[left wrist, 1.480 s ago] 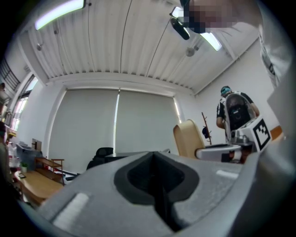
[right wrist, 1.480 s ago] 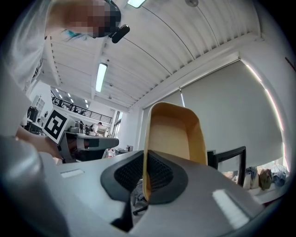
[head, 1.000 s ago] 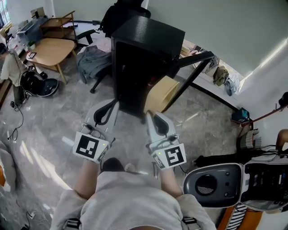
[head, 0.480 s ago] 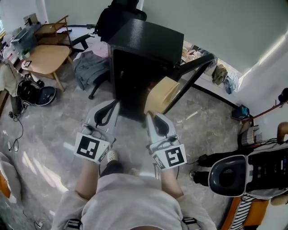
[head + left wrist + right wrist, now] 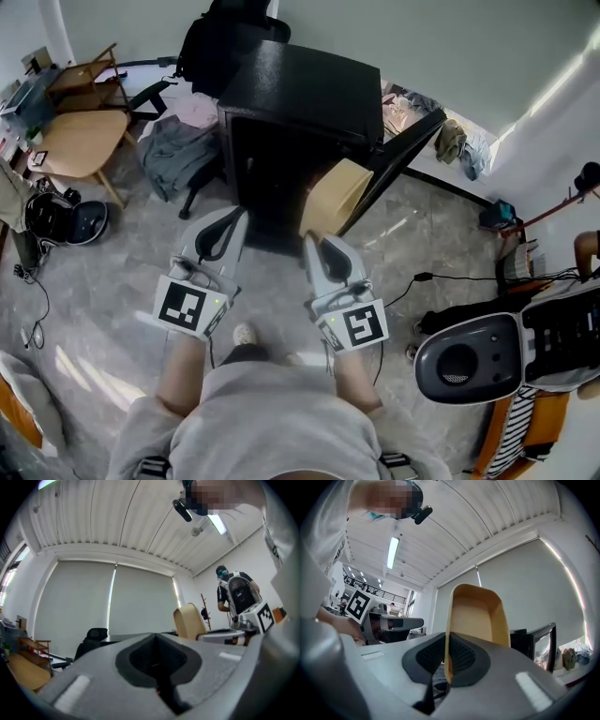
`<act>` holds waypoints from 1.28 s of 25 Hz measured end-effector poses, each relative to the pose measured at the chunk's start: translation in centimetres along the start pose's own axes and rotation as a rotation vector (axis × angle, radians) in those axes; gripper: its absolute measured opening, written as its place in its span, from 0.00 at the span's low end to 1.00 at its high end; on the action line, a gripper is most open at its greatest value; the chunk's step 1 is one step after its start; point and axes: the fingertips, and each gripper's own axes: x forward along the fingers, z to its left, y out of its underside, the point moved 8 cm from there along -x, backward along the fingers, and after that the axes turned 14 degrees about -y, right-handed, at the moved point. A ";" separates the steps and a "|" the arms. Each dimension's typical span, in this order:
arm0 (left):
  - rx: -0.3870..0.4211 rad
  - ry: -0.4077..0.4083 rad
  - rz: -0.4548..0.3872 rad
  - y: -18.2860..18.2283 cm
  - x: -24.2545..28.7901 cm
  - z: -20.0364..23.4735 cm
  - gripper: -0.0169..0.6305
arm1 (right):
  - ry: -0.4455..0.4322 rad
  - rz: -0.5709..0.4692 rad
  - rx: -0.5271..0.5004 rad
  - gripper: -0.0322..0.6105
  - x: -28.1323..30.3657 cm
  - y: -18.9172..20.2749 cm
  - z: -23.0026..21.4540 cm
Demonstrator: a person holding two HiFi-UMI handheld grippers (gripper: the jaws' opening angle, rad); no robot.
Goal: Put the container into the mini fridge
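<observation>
Looking steeply down over a grey marbled floor (image 5: 112, 281) at a black fridge (image 5: 309, 84). Seeing its door (image 5: 405, 150) hanging open, swung out to the fridge's right, with the dark inside facing the camera.

Noticing a wooden table (image 5: 70, 141) well to the left of the fridge. Also noticing a black chair (image 5: 230, 28) behind the fridge's left corner and a heap of clothes (image 5: 178, 150) on the floor just left of the fridge.

Holding a tan container (image 5: 336, 192) in front of the fridge's opening, low on its right side and close beside the door. Not yet inside the fridge.

Carrying that container in the right gripper (image 5: 316, 242), just in front of the fridge. In the right gripper view, pinching one thin side of the container between the dark pads, with the rest of it rising up and away from the jaws and its hollow facing the camera.

Hovering the left gripper (image 5: 232, 220) in front of the fridge's lower left, level with the right one and apart from it. In the left gripper view, pressing its jaws together with nothing between them, and showing the container off to the right.
</observation>
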 end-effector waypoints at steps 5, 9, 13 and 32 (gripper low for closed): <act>-0.006 0.037 0.000 0.8 1.8 2.3 0.03 | 0.033 0.005 -0.005 0.07 2.4 0.8 -0.4; -0.013 0.068 0.004 1.3 3.1 4.3 0.03 | 0.064 0.013 -0.008 0.07 4.3 1.1 -0.5; -0.023 0.098 0.005 1.8 4.2 5.8 0.03 | 0.089 0.022 -0.014 0.07 5.9 1.5 -0.8; -0.055 0.191 0.035 4.4 8.1 9.3 0.03 | 0.130 0.102 -0.025 0.07 10.4 3.8 -2.2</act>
